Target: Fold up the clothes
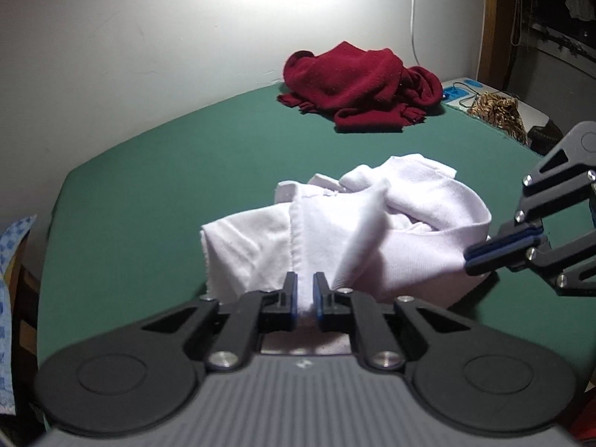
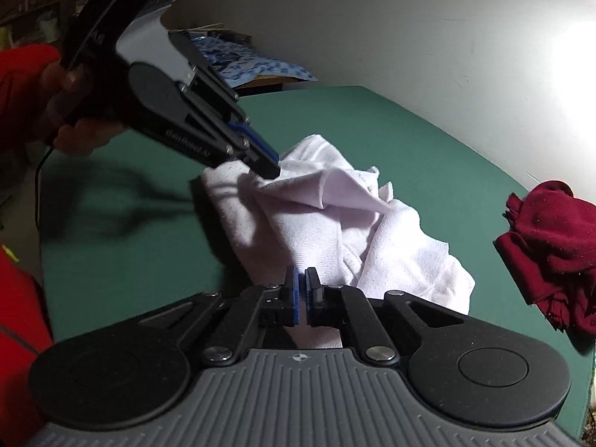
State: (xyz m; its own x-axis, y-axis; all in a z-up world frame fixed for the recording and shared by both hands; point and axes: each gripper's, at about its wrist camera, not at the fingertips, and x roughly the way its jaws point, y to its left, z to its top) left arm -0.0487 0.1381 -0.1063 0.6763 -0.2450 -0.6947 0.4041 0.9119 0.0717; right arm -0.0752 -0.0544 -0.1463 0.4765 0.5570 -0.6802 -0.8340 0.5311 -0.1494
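- Your left claw point(image 1: 305, 290) is nearly pressed together, its blue-faced pads pinching a seamed fold of the crumpled white knit garment point(image 1: 335, 231) between them.
- From the right wrist view, that same left claw point(image 2: 270, 165) comes down from the upper left, its tips biting the near-left edge of the white garment point(image 2: 335, 223), and the cloth rises in a ridge toward the tips.
- Your right claw point(image 2: 302, 294) is pressed together with only a sliver showing between the blue pads; white cloth lies right under and behind the tips, and a thin layer appears caught between them.
- From the left wrist view, the right claw point(image 1: 480, 257) reaches in from the right edge, pads flat together, its tips at the right-hand fold of the white garment.
- The white garment sits bunched in the middle of the green cloth-covered tabletop point(image 1: 149, 205), towards its near edge.
- A heaped dark red fleece garment point(image 1: 357, 85) lies well apart from it, at the tabletop's far edge by the white wall point(image 1: 149, 18).
- Your hand point(image 2: 70, 111), in a red sleeve point(image 2: 22, 85), grips the left claw's handle.
- No containers are in sight; a blue-and-white patterned cloth point(image 2: 253, 63) lies beyond the tabletop's far-left corner.
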